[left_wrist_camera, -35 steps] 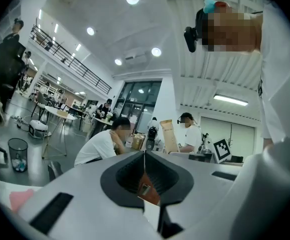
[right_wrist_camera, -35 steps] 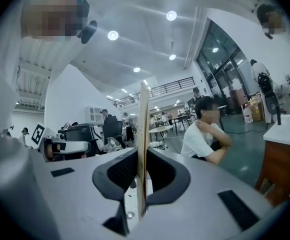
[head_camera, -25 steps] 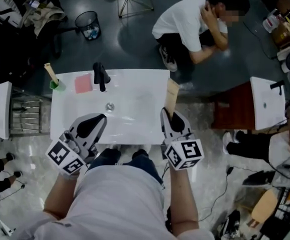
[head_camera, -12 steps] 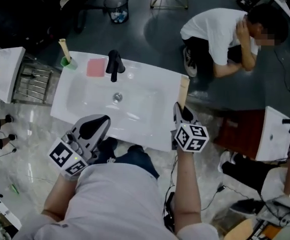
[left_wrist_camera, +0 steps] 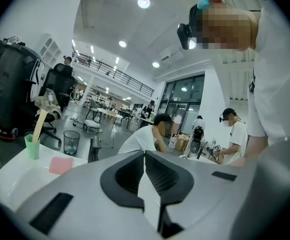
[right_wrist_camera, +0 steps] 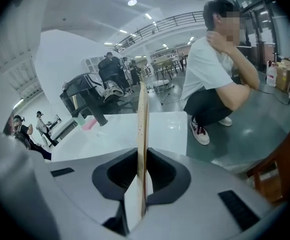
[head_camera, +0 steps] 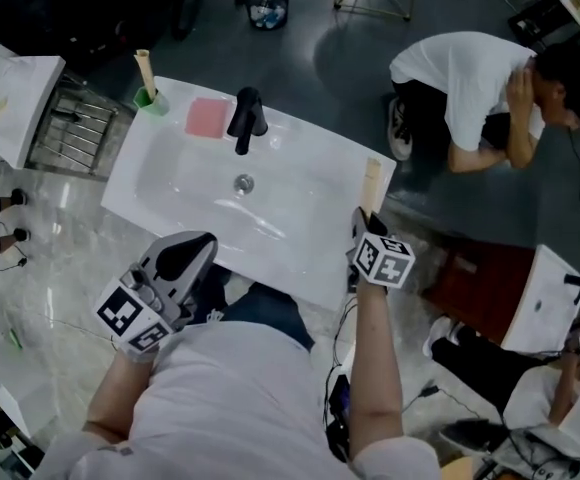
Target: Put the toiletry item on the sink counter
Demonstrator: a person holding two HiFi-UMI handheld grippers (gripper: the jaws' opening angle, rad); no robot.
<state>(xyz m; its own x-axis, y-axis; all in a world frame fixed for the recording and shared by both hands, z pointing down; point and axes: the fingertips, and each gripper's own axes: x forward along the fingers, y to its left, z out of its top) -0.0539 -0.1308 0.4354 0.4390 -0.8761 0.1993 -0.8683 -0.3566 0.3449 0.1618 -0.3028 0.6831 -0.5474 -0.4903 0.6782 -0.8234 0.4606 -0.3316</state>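
Now R hand-held gripper (head_camera: 361, 220) clamps wooden toiletry item (head_camera: 371, 182); L hand-held gripper (head_camera: 202, 240) closed.

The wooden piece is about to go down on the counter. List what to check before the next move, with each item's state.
1. Grip: the right gripper is shut on the flat wooden piece, which stands on edge between the jaws. Ok.
2. Position: the piece is at the right end of the sink counter. Ok.
3. Contact with the counter: cannot tell.
4. Landing spot: that end of the counter is bare. The faucet, pink pad and green cup sit along the far side. Ok.
5. The left gripper is shut and empty at the front edge, out of the way. Ok.
6. The crouching person is apart from the counter. Ok.
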